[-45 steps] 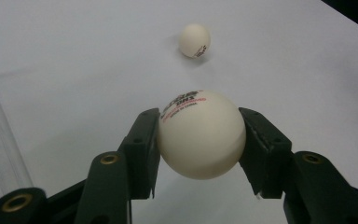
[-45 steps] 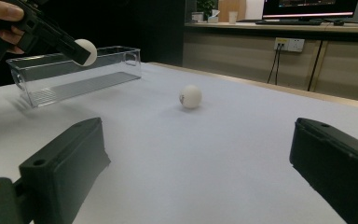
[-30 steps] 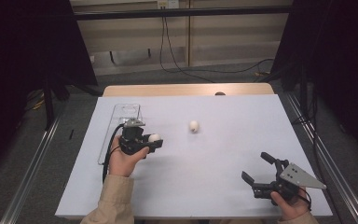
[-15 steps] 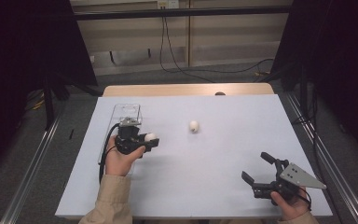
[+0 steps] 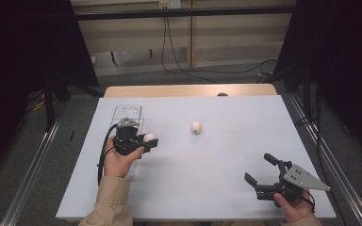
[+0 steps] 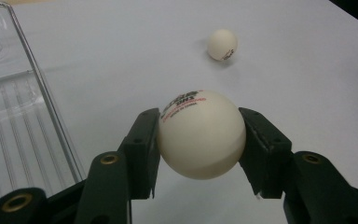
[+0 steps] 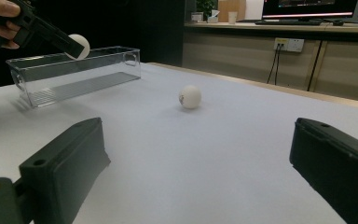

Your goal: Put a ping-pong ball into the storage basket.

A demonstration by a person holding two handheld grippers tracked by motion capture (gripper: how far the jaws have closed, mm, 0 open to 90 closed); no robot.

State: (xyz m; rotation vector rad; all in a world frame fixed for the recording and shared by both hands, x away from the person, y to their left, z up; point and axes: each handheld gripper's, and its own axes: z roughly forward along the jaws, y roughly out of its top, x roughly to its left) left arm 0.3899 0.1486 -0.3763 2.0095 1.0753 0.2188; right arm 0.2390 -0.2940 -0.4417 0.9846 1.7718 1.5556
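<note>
My left gripper (image 5: 147, 140) is shut on a white ping-pong ball (image 6: 201, 134), held above the table just right of a clear plastic box (image 5: 127, 113). The held ball (image 5: 149, 137) also appears as a white spot at the jaws in the high view, and in the right gripper view as the held ball (image 7: 80, 45) above the clear box (image 7: 74, 74). A second white ball (image 5: 196, 126) lies loose on the white table sheet (image 5: 245, 127), seen as the loose ball (image 6: 222, 45) and the loose ball (image 7: 189, 97). My right gripper (image 5: 262, 169) stands open near the front right, nothing between its jaws.
The clear box (image 6: 14, 116) is long, ribbed on its floor, and sits at the sheet's left side. A wooden table edge (image 5: 188, 90) runs along the back. Dark drapes and cables lie beyond the table.
My left gripper with the ball has drifted a little left and toward the clear box. The right gripper and the loose ball have stayed put.
</note>
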